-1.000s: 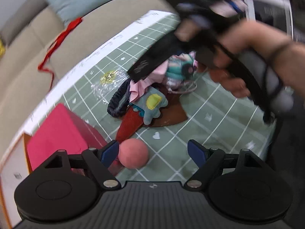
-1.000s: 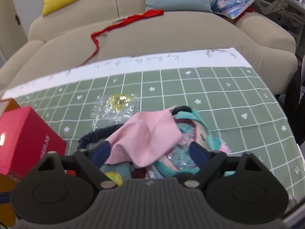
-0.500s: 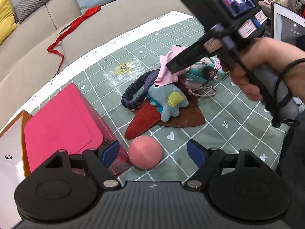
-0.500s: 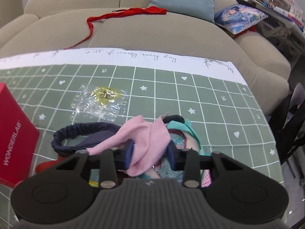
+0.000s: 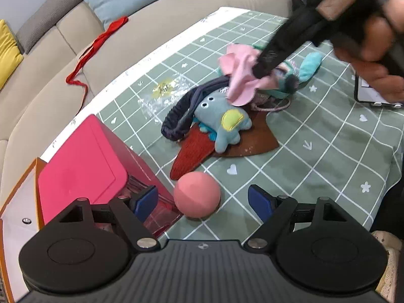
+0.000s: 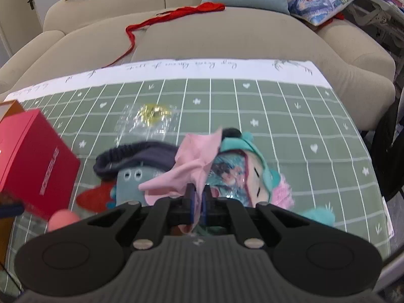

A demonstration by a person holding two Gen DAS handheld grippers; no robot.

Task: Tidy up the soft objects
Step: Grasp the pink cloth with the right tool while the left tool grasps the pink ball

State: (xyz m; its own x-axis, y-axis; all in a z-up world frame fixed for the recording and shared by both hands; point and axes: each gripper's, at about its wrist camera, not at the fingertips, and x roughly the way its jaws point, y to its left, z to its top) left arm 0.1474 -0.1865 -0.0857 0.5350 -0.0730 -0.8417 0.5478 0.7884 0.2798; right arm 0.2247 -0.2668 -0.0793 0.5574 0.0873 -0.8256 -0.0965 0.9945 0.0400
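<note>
A pile of soft things lies mid-table: a pink cloth (image 6: 192,166) (image 5: 241,75), a blue plush (image 5: 222,121) (image 6: 128,184), a dark headband (image 5: 181,116) (image 6: 131,156), a teal-haired doll (image 6: 242,174) (image 5: 298,73) and red-brown felt (image 5: 202,149). My right gripper (image 6: 198,198) (image 5: 262,69) is shut on the pink cloth and holds it just above the pile. My left gripper (image 5: 203,199) is open and empty, with a pink ball (image 5: 197,194) (image 6: 63,221) between its fingers on the table.
A red box (image 5: 83,169) (image 6: 32,161) stands at the left, beside an orange-edged box (image 5: 15,202). A clear bag with a gold item (image 6: 149,116) (image 5: 164,93) lies behind the pile. A sofa (image 6: 227,38) with a red ribbon (image 6: 176,16) borders the far edge.
My right gripper has closed fully on the pink cloth and lifted it a little off the pile. My left gripper stays open by the pink ball.
</note>
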